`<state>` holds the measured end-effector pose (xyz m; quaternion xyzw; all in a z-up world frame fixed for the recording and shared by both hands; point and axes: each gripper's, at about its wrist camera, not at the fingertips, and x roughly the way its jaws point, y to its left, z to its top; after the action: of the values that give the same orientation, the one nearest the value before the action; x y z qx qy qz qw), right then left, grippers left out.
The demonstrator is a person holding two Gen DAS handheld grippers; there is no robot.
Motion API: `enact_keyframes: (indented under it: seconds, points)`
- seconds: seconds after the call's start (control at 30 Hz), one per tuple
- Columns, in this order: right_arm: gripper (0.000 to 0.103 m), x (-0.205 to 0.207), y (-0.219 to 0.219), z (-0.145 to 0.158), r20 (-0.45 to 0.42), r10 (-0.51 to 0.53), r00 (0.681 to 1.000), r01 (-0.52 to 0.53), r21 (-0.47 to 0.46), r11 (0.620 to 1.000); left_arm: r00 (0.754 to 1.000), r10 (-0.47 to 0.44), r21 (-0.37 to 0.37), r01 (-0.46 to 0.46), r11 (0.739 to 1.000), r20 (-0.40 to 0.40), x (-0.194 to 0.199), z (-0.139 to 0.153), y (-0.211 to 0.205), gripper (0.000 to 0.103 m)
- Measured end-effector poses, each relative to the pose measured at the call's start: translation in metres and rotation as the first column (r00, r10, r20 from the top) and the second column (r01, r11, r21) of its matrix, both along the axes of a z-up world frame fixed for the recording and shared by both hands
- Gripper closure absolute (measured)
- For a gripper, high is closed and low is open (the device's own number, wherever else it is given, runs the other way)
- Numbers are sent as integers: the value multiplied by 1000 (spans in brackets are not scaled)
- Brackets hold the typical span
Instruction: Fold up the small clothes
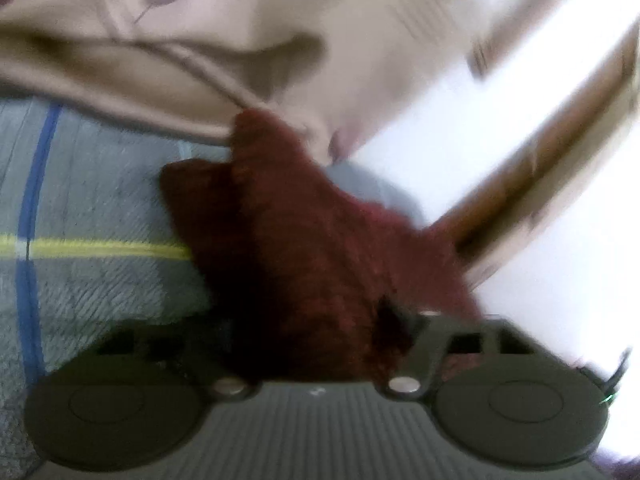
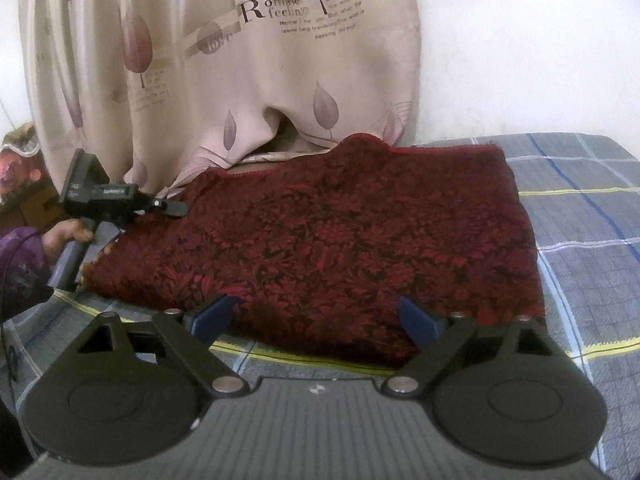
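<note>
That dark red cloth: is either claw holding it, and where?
The right claw is open, straddling the dark red cloth's near edge. The left claw sits at its left edge; a grip cannot be told.

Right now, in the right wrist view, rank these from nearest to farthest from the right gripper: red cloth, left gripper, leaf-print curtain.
1. red cloth, its near edge between the right gripper's fingertips.
2. left gripper, at the cloth's far left edge.
3. leaf-print curtain, hanging behind.

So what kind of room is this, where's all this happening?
Most likely a bedroom at home. The dark red cloth lies on what looks like a bed with a grey checked sheet, a beige leaf-print curtain hangs right behind it, and a plain white wall stands beside that.
</note>
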<state>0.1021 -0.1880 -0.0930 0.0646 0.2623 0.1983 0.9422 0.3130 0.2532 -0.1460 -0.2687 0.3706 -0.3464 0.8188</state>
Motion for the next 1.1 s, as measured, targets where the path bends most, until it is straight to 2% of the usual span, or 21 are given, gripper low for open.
enact_keyframes:
  seconds: [0.13, 0.23, 0.3, 0.37, 0.47, 0.5, 0.53, 0.57, 0.7, 0.8, 0.83, 0.87, 0.9, 0.93, 0.97, 1.0, 1.07, 1.1]
  points:
    - [11, -1, 2, -1, 6, 0, 1000, 0, -9, 1000, 1000, -16, -21, 16, 1000, 19, 0, 1, -2, 41]
    - [11, -1, 0, -1, 7, 2, 1000, -2, 4, 1000, 999, -11, 42, 9, 999, 34, 3, 3, -9, 38]
    - [11, -3, -2, -1, 14, 1, 1000, -1, 19, 1000, 998, -34, 61, 32, 998, 43, 4, 6, -14, 26]
    - [11, -4, -4, -1, 15, 1, 1000, -1, 31, 1000, 998, -40, 68, 37, 997, 42, 7, 9, -17, 20]
    - [10, -5, -6, 0, 18, 2, 1000, -3, 48, 999, 998, -35, 108, 29, 994, 55, 8, 12, -28, 19]
    - [10, -6, -7, 0, 20, 2, 1000, -3, 55, 998, 999, -24, 113, 18, 993, 49, 8, 13, -30, 21]
    - [10, -6, -8, 0, 22, 2, 1000, -3, 62, 998, 999, -7, 120, 2, 993, 44, 8, 15, -32, 27]
    - [10, -6, -9, 0, 23, 0, 1000, -1, 68, 998, 999, 13, 140, -18, 990, 39, 7, 18, -35, 44]
    - [11, -9, -14, 5, 33, -23, 999, 19, 117, 993, 996, 51, 224, -68, 972, 78, -9, 45, -55, 64]
    - [14, 0, -22, 20, 28, 29, 999, -36, 292, 956, 993, 67, 241, -90, 966, 99, -19, 72, -72, 68]
    - [15, 6, -21, 26, 27, 32, 999, -39, 321, 946, 992, 82, 238, -102, 966, 96, -22, 81, -77, 68]
    - [20, 16, -21, 31, 20, 46, 999, -50, 354, 934, 991, 90, 237, -110, 965, 96, -25, 89, -82, 69]
    - [36, 29, -21, 34, 11, 73, 997, -71, 397, 915, 990, 99, 247, -121, 961, 102, -29, 97, -87, 69]
    - [47, 42, -19, 35, -11, 79, 997, -68, 416, 907, 989, 105, 259, -129, 957, 105, -33, 104, -92, 69]
    - [71, 61, -15, 35, -53, 85, 995, -54, 428, 902, 988, 106, 275, -133, 952, 110, -36, 110, -99, 69]
    - [90, 75, -9, 33, -80, 103, 992, -57, 441, 896, 987, 110, 292, -139, 946, 115, -41, 115, -104, 69]
    - [91, 100, 2, 30, -106, 129, 986, -65, 467, 882, 986, 121, 313, -150, 938, 111, -44, 123, -117, 69]
    - [91, 114, 10, 27, -151, 122, 981, -40, 461, 886, 986, 125, 322, -153, 934, 107, -47, 124, -120, 70]
